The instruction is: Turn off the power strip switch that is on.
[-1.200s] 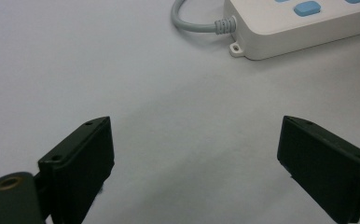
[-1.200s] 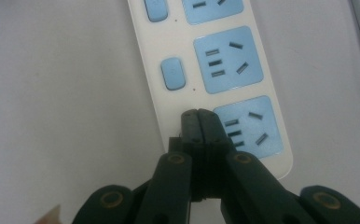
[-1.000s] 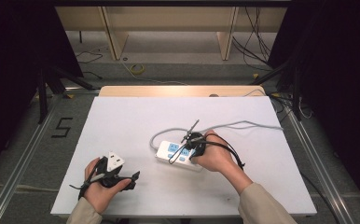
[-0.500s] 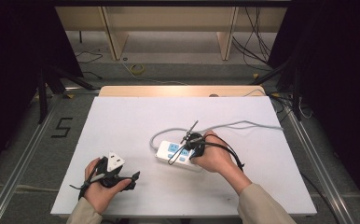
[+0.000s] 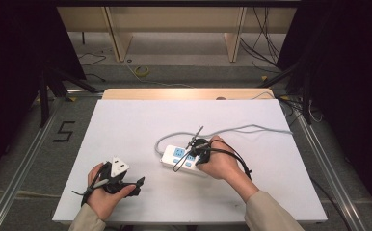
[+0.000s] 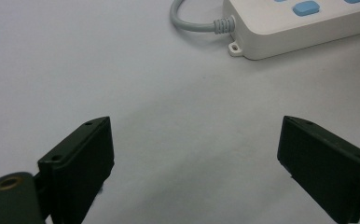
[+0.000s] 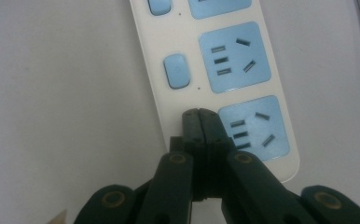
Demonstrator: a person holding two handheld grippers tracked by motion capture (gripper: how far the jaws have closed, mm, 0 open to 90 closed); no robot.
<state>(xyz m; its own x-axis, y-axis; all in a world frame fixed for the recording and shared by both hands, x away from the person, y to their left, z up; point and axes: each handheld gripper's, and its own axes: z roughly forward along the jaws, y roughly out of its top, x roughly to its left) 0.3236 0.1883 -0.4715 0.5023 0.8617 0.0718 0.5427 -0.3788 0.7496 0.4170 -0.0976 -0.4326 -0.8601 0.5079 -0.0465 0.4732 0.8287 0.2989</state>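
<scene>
High view: the white power strip lies right of the table's middle, and its near-right end is hidden under the right hand and the right gripper. That gripper is small and dark from above, so its jaws are hard to read there. The right gripper view settles it: the right gripper has its two jaws pressed together with nothing between them, tips down on the strip's white casing just left of the nearest blue socket; whether a switch sits under the tips cannot be told, while the next blue switch is plain farther along.

The grey cord leaves the strip's left end, loops to the far side and runs right, off the table's edge. In the left gripper view the strip is cut off by the top edge. The left gripper has its jaws spread wide over bare table, well apart from the strip, held by the left hand at the near-left.
</scene>
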